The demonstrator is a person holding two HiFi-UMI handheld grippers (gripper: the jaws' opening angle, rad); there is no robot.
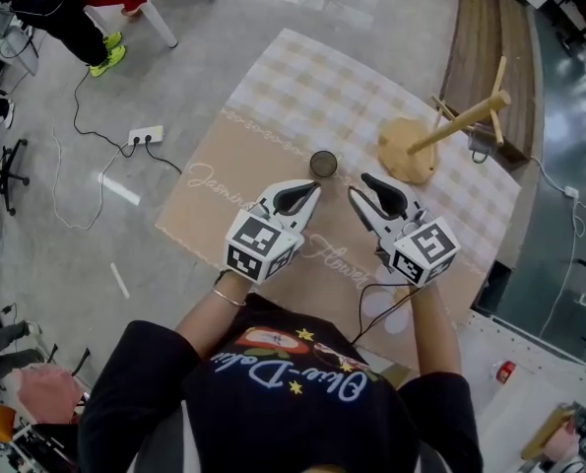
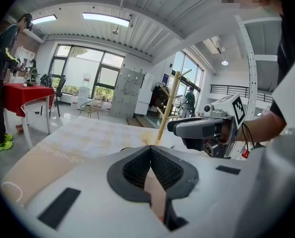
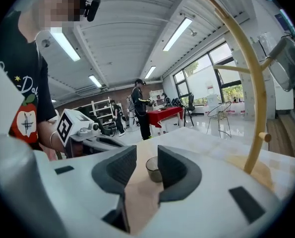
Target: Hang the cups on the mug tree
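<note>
The cup (image 1: 324, 164) stands upright on the counter (image 1: 273, 97), just ahead of both claws. I hold the right claw (image 1: 357, 185) released and empty, with the cup lined up beyond its jaws. The left claw (image 1: 316, 188) is clenched on nothing. The mug tree (image 1: 450, 126) stands to the right.

Cup (image 1: 323, 164): single, small, dark translucent, round. Upright, mouth up. Stands on tablecloth (image 1: 273, 116) where checked part meets tan band with script lettering. Handle not discernible. In right gripper view cup (image 3: 152, 168) shows smoky grey wall.

Mug tree (image 1: 460, 121): light wood. Round flat base (image 1: 406, 151) on checked part of cloth, near right edge. Slim pole with short cross pegs (image 1: 496, 85) near top. Upright in both gripper views (image 2: 166, 110) (image 3: 254, 98).

Cup near tree base, left of it, apart, not touching.
</note>
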